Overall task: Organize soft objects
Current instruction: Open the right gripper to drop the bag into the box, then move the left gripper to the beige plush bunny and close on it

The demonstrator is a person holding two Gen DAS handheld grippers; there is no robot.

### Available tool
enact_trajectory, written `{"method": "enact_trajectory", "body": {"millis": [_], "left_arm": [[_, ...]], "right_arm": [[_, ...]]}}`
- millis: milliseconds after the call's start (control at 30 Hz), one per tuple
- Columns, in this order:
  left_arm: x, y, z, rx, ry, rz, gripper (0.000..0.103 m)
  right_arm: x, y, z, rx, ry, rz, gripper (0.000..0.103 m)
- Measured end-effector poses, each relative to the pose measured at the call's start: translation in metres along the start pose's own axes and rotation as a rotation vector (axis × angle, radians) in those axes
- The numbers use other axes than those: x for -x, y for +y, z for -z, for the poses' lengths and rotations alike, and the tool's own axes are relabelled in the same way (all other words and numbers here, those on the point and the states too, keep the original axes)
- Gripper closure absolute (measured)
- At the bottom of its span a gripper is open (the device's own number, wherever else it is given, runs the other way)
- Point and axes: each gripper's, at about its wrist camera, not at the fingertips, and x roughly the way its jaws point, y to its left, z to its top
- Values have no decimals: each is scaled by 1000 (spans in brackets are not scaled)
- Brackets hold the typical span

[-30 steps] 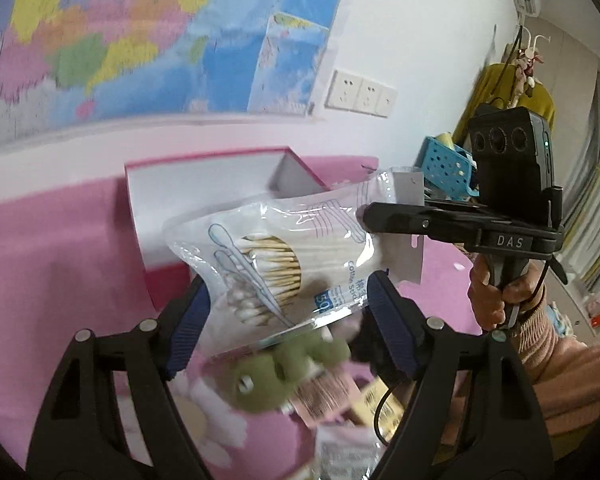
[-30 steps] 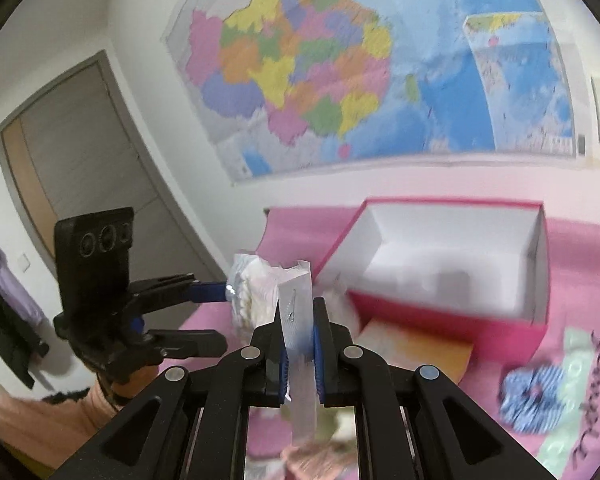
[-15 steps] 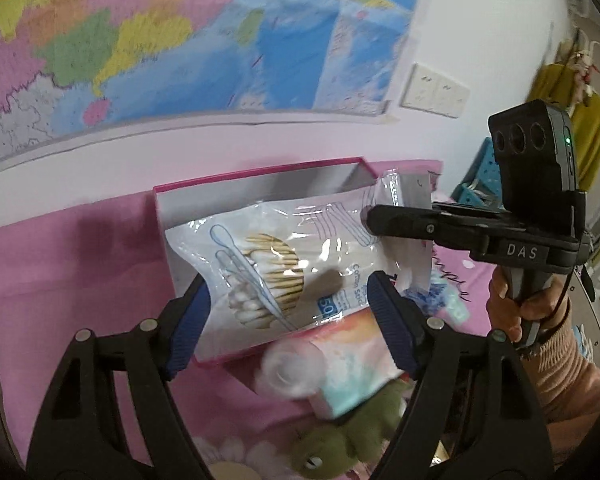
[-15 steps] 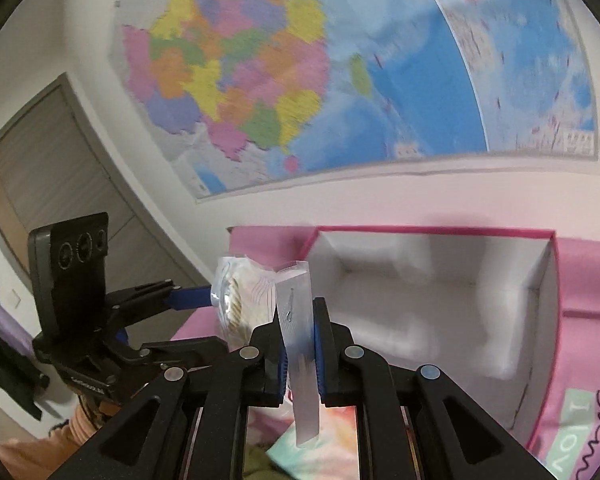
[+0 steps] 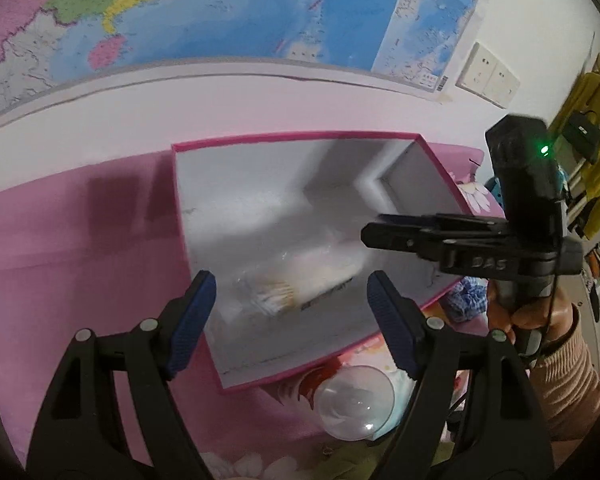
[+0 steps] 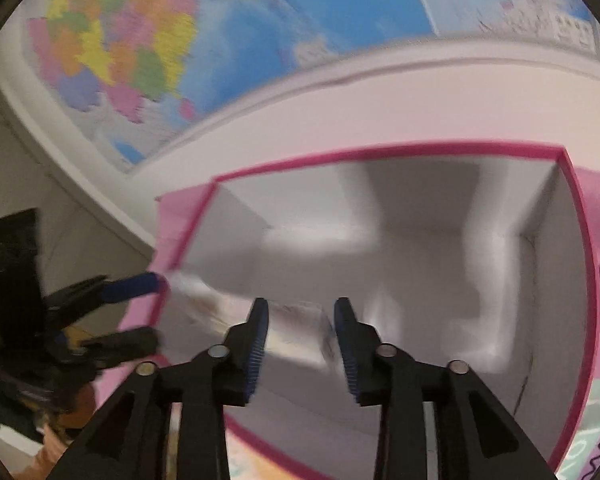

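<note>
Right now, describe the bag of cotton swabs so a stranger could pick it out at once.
Find the wall map, then the open pink-edged box on the pink cloth below it. The bag of cotton swabs is the blurred clear packet inside that box, near its front, just ahead of the left gripper. It alone shows a bundle of white-tipped sticks; nothing else is in the box.

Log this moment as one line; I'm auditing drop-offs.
stage: release | item: cotton swab bag blurred inside pink box | right gripper: just opened, off bag | left gripper: open, not gripping
</note>
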Motion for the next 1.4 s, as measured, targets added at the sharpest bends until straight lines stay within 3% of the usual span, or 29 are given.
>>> {"method": "enact_trajectory", "body": {"millis": [167, 367, 600, 933, 1133, 1400], "left_arm": [[19, 1, 5, 9, -57, -44, 24], [69, -12, 31, -13, -193, -53, 24], [106, -42, 75, -72, -252, -32, 23], [118, -75, 149, -129, -187, 48, 23], [105, -111, 184, -204, -129, 148, 23], [76, -156, 220, -310, -29, 271, 23]], "right_arm": [[19, -6, 10, -13, -37, 6, 63], [77, 24, 30, 78, -141, -98, 58], [140, 60, 64, 168, -227, -187, 53], [194, 78, 136, 187, -256, -207, 52], [211, 56, 183, 126, -242, -148, 52], [197, 2, 252, -28, -120, -45, 46]]}}
